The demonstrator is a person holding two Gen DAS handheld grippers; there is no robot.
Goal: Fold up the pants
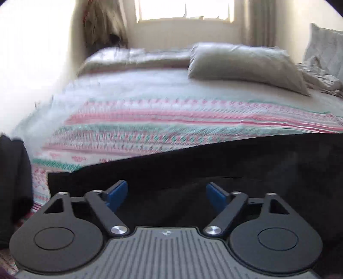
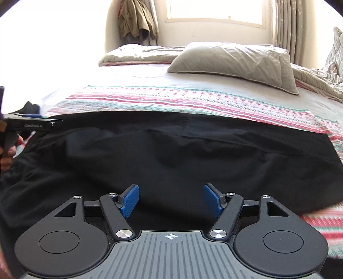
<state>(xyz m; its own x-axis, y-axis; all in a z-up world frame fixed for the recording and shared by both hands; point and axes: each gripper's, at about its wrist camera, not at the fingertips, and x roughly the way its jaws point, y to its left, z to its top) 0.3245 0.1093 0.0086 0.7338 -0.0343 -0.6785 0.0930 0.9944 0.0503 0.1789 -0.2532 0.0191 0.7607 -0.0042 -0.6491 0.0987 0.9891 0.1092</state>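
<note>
Black pants [image 2: 163, 154] lie flat across the near part of a bed, folded into a wide dark band. In the left wrist view the same pants [image 1: 214, 163] fill the lower right. My left gripper [image 1: 166, 193] is open above the pants' near-left part, nothing between its blue pads [image 1: 116, 194]. My right gripper [image 2: 171, 198] is also open over the pants' near edge, its blue pads [image 2: 129, 198] apart and empty. The left gripper's body [image 2: 32, 123] and a hand holding it show at the right wrist view's left edge.
The bed carries a striped pink, green and white spread [image 2: 193, 100]. A grey pillow [image 2: 235, 62] and rumpled bedding [image 2: 317, 81] lie at the far side under a bright window [image 2: 214, 10]. Dark cloth [image 1: 12, 188] sits at the bed's left edge.
</note>
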